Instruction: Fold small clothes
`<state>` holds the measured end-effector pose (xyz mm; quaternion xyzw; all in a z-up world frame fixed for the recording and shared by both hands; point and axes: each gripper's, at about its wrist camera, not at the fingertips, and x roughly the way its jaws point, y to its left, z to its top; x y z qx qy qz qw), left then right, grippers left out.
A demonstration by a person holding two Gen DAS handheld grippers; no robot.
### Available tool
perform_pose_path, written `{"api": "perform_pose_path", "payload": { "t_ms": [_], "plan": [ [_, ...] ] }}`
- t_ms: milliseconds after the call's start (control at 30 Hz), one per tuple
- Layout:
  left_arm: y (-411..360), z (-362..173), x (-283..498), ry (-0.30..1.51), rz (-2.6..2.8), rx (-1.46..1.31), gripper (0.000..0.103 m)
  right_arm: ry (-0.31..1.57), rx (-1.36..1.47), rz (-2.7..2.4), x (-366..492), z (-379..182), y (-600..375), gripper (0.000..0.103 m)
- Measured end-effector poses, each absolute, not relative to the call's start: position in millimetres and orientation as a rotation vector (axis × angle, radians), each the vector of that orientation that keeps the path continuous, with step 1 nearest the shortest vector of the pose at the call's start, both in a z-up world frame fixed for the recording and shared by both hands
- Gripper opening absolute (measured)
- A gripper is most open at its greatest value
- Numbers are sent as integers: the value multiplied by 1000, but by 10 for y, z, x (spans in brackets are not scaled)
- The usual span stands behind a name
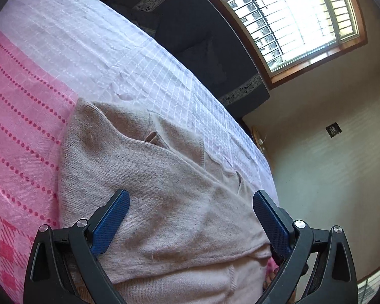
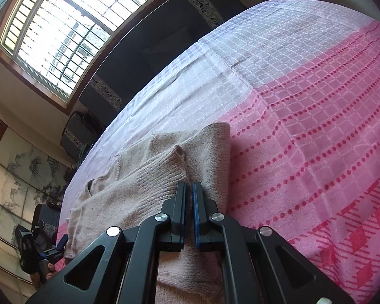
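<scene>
Lying on the bed's pink and white checked cotton cover [image 1: 71,58] is a small beige knitted wool sweater [image 1: 164,190], partly folded over itself, with a seam and a little opening showing near its far edge. The left tool [image 1: 191,204] is spread wide, blue textured pads [image 1: 111,221] on either side of the sweater's near part, gripping nothing. The right tool [image 2: 188,190] is nearly clenched, just a thin gap between its blue pads, sitting right over a ribbed fold of the sweater; can't tell if any knit is actually pinched in there. A big barred window [image 2: 53,35] and dark headboard [image 1: 205,43] sit beyond the bed.
</scene>
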<state>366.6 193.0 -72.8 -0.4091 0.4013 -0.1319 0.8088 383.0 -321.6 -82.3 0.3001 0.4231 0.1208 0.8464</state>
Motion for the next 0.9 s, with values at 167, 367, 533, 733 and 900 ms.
{"api": "perform_pose_path", "payload": {
  "t_ms": [167,367,533,733,900],
  "plan": [
    [2159,-721,3883,831,-165,-765,97,890,645,259,3812,-828,-3225,5],
    [2319,-724,4038,791,-116,-713,97,889,645,260,3810,-830,-3227,5],
    [2328,-587,3766,704,-94,-723,97,888,653,260,3793,-828,-3224,4],
    [2214,-412,3180,706,-171,-717,97,893,739,286,3795,-895,-3315,4],
    [1929,-408,2578,766,-215,-637,97,915,816,332,3795,-926,-3438,10]
  ]
}}
